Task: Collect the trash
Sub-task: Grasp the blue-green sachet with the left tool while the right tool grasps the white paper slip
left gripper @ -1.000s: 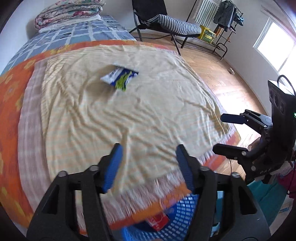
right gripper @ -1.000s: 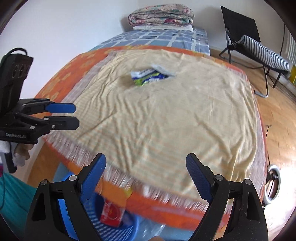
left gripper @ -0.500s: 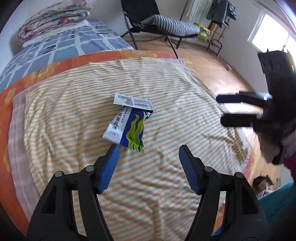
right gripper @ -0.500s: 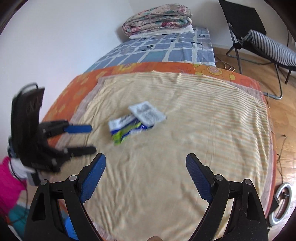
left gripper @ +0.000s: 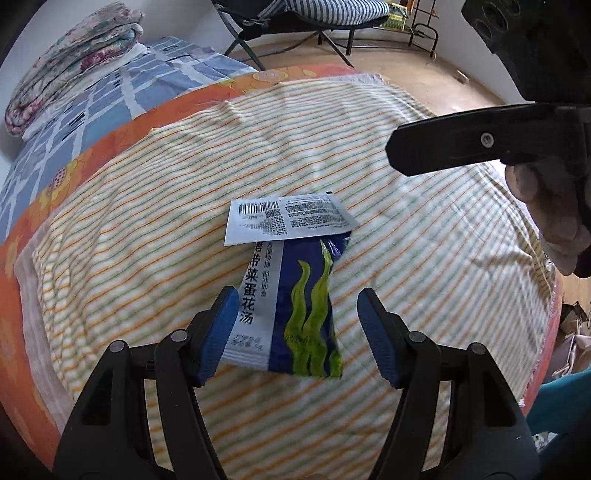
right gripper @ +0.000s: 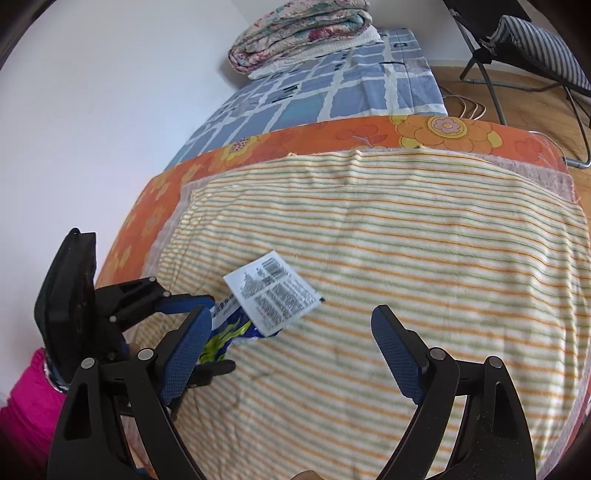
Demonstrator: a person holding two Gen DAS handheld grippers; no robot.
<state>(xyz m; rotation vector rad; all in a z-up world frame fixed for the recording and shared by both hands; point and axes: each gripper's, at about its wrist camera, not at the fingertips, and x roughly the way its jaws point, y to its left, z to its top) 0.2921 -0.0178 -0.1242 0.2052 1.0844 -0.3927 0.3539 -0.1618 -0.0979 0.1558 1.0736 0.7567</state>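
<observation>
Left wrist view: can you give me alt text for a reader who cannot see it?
The open left hand-held gripper straddles the near end of a blue-and-green soup packet lying on a striped blanket, with a white printed sachet overlapping the packet's far end. The right hand-held gripper's fingers show at upper right.

We see two packets lying together on the striped blanket (left gripper: pixel 424 258), between the spread jaws of our left gripper (left gripper: pixel 295 332).

The soup packet (left gripper: pixel 291 314) lies on the blanket with its near end between our left fingers; the smaller sachet (left gripper: pixel 288 218) lies across its far end, at twelve o'clock. Our right gripper (right gripper: pixel 291 347) hangs wide apart over the blanket, with the packets at about ten o'clock from it. Beyond the blanket, at twelve, comes the flowered sheet (right gripper: pixel 369 138), then the checked sheet (right gripper: pixel 332 92) bearing the folded quilt (right gripper: pixel 299 26). The chair (right gripper: pixel 535 33) stands on the floor at two o'clock.
</observation>
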